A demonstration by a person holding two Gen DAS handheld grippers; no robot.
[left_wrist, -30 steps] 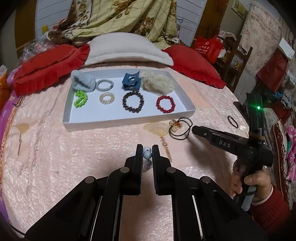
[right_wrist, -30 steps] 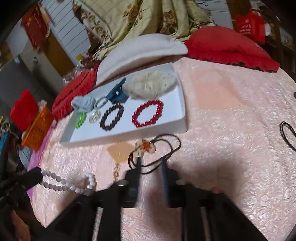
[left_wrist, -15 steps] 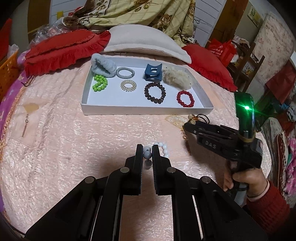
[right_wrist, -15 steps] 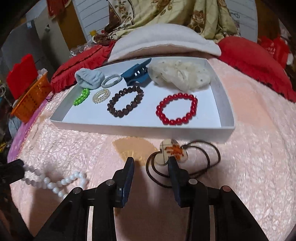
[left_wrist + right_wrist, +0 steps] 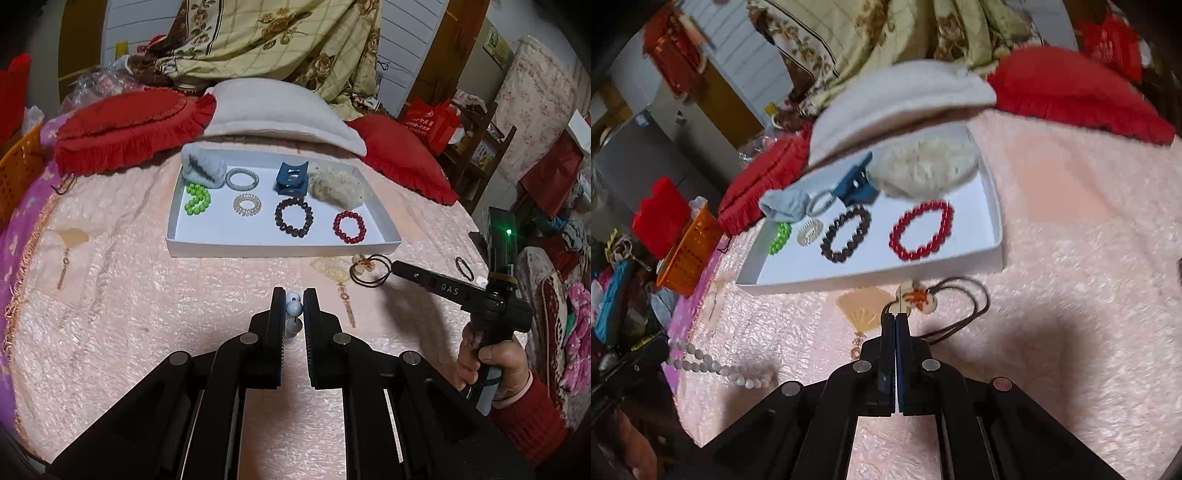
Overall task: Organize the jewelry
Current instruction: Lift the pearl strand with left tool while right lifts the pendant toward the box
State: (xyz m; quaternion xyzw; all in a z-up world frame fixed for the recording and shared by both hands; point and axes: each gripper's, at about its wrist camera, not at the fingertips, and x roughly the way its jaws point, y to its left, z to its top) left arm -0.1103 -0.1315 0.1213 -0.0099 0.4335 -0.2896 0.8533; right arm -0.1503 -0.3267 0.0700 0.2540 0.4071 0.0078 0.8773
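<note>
Left wrist view takes in a bed (image 5: 147,295) under a pale pink quilted cover, with two red fringed pillows (image 5: 129,129) and a cream pillow (image 5: 273,110) piled along its far side and a floral blanket (image 5: 280,40) heaped behind them. A white tray (image 5: 280,246) sits on the cover before the pillows. It holds a grey-blue scrunchie (image 5: 202,168), a cream scrunchie (image 5: 338,182), a blue claw clip (image 5: 291,178), a dark brown bead bracelet (image 5: 294,216), a red bead bracelet (image 5: 349,226), a green bead bracelet (image 5: 198,199) and two coil hair ties, one grey (image 5: 241,179) and one clear (image 5: 246,203). Left tongs (image 5: 294,308) are pinching a white bead necklace (image 5: 294,308) above the cover, near side of the tray; the right wrist view shows the rest of the strand (image 5: 720,365) trailing down onto the quilt at lower left. Right tongs (image 5: 895,319) are pressed together on the edge of a pale pendant (image 5: 916,297) with an orange mark, strung on a dark cord (image 5: 975,295) that loops on the cover just in front of the tray's near wall. A hand (image 5: 487,363) in a red sleeve grips the right tool's handle at the bed's right edge. A fan-shaped charm with a tassel (image 5: 332,271) lies just beside the pendant, another such charm (image 5: 72,240) lies well to the left of the tray, and a small black hair tie (image 5: 464,267) rests near the right edge.
</note>
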